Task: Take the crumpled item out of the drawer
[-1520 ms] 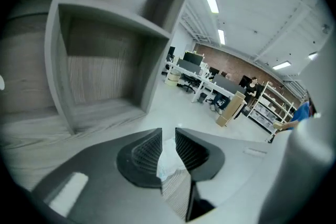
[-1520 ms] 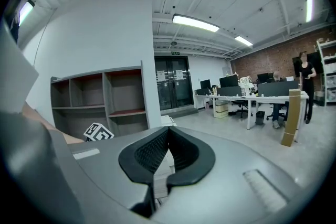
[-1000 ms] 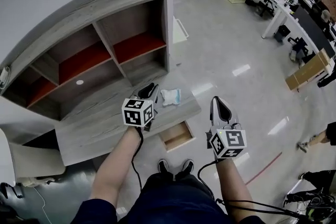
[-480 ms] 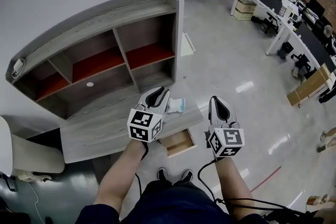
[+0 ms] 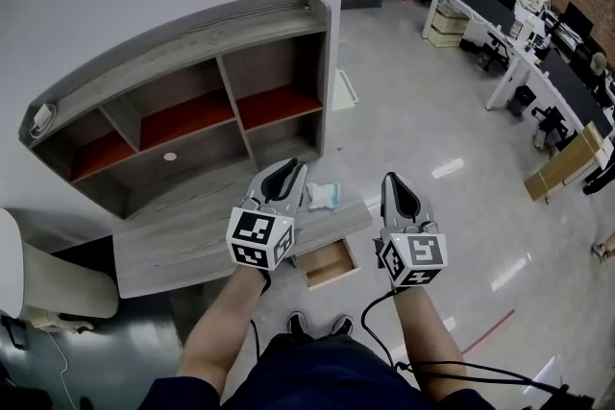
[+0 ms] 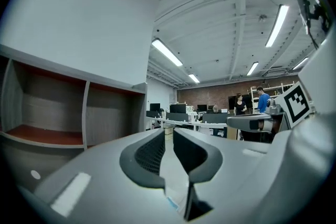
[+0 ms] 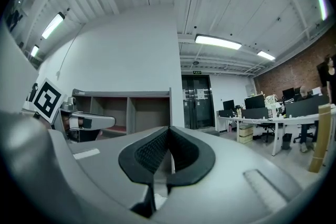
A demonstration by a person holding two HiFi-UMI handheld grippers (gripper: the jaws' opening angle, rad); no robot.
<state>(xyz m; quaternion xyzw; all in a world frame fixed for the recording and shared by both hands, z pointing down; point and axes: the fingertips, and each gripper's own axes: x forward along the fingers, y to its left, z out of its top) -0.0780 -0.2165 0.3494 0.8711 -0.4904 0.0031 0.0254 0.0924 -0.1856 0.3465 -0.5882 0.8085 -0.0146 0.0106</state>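
The crumpled item (image 5: 323, 195), a white and pale-blue wad, lies on the grey desk top (image 5: 183, 235) near its right front corner. Below the desk edge the small wooden drawer (image 5: 328, 263) stands pulled out, and its inside looks bare. My left gripper (image 5: 286, 174) hovers just left of the wad, its jaws a narrow gap apart with nothing between them. To the right of the desk corner, my right gripper (image 5: 395, 183) hangs over the floor with its pads (image 7: 169, 152) closed together and empty. Both gripper views look out level over the room.
A grey shelf unit (image 5: 192, 101) with red-lined compartments stands on the back of the desk. A white chair (image 5: 53, 288) is at the left. Office desks (image 5: 500, 24) with monitors and cardboard boxes (image 5: 557, 158) line the far right across shiny floor. My feet (image 5: 312, 326) are below the drawer.
The head view has shifted, so the desk sits a bit further right. My left gripper has come back and up from beside the wad. The wad stays on the desk and the drawer stays out.
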